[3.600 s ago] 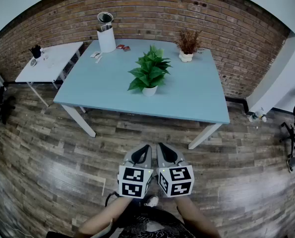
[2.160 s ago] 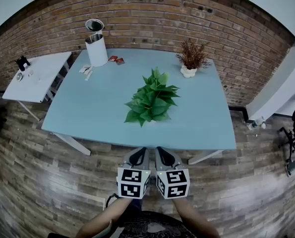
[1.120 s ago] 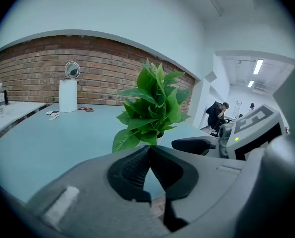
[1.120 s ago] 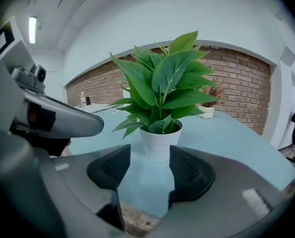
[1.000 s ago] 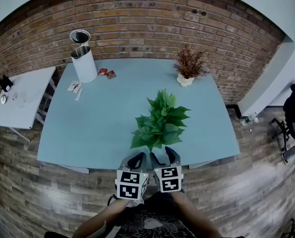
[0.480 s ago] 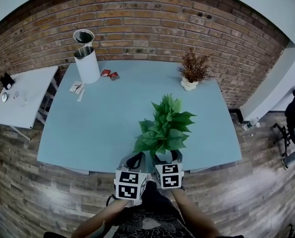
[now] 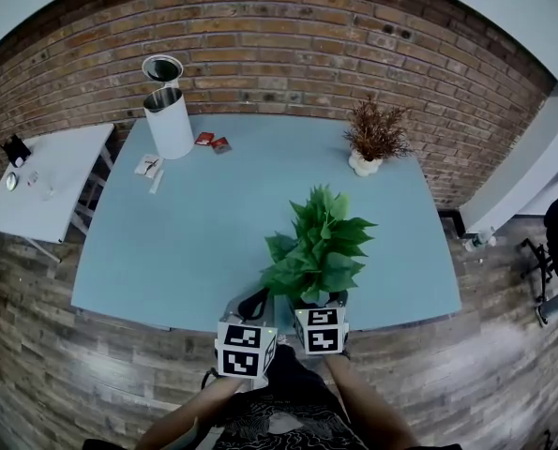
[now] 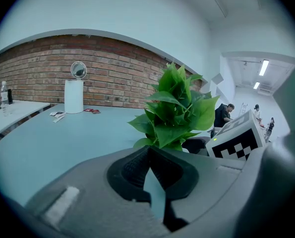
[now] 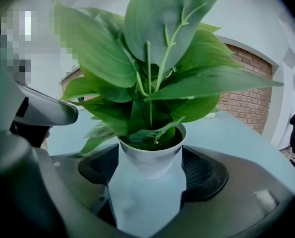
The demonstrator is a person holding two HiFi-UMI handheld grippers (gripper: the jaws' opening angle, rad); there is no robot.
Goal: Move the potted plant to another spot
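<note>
A leafy green potted plant (image 7: 318,251) stands near the front edge of the light blue table (image 7: 194,232). In the right gripper view its white pot (image 9: 149,157) sits between the pads of my right gripper (image 9: 150,148). The jaws have just been opening and now stand wide, one on each side of the pot, with no clear squeeze. My left gripper (image 8: 148,150) is shut and empty, just left of the plant (image 8: 177,108). In the head view the leaves hide the pot and the tips of my right gripper (image 7: 318,303).
A white cylindrical bin (image 7: 169,120) stands at the table's far left, with small packets (image 7: 213,142) beside it. A dried plant in a white pot (image 7: 372,141) is at the far right. A white side table (image 7: 44,176) stands to the left, and a brick wall runs behind.
Both grippers have come forward to the table's front edge. The right one has slid in under the leaves, and its jaws now stand on each side of the pot.
</note>
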